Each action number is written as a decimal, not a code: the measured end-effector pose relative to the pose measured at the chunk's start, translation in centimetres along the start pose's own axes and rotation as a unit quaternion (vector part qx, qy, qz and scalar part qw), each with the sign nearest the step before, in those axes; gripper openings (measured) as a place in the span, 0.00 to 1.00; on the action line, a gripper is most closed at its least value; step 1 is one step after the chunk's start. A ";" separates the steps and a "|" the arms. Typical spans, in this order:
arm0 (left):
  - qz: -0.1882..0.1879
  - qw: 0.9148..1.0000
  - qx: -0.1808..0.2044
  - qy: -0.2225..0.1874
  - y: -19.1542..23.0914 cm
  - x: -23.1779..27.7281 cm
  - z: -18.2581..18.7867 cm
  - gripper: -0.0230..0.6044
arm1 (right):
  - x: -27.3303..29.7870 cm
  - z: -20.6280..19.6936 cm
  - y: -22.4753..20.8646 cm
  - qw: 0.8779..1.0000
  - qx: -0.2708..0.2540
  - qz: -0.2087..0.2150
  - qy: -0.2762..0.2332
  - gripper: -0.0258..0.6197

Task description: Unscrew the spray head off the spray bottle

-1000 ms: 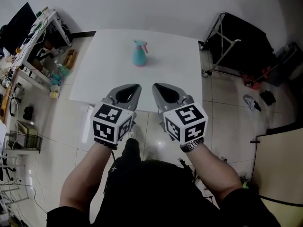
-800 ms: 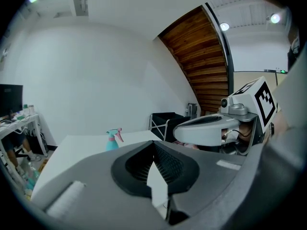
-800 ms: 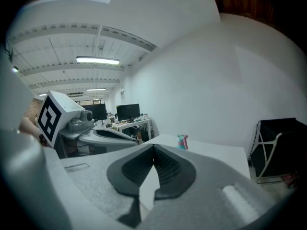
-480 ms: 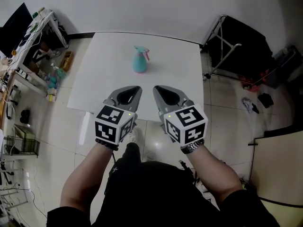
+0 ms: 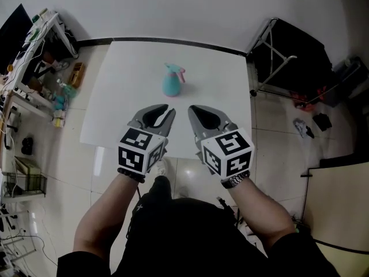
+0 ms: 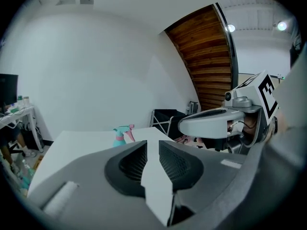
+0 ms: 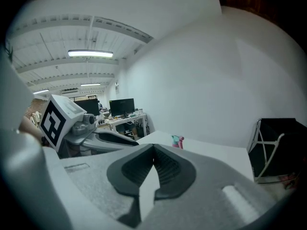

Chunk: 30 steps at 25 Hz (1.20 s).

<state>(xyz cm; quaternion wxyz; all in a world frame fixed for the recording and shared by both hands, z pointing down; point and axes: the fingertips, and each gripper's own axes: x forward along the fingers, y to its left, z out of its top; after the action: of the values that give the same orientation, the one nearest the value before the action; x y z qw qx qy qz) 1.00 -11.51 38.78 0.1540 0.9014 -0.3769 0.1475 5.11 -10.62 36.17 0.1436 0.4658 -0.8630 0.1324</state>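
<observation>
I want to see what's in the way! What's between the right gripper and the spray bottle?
Nothing. In the head view, only bare white table lies between the right gripper and the spray bottle.

The left gripper and the right gripper are held level with each other, close side by side, at the ends of the bare left forearm and right forearm, and both are pointed forward and slightly downward. The left gripper's jaws have just been opening and are parted by a narrow gap, with nothing between them. The right gripper's jaws are closed tip to tip, and nothing is gripped there either.
</observation>
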 end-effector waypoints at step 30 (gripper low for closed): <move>-0.044 0.990 0.039 0.128 11.2 14.1 -8.5 0.68 | 8.5 -1.9 -5.8 0.994 0.042 -0.063 0.076 0.03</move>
<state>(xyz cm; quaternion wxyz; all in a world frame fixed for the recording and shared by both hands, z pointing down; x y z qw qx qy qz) 1.06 -24.60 53.74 0.1722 0.8960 -0.3084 0.2692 5.74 -19.49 41.64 0.1973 0.5133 -0.8124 0.1939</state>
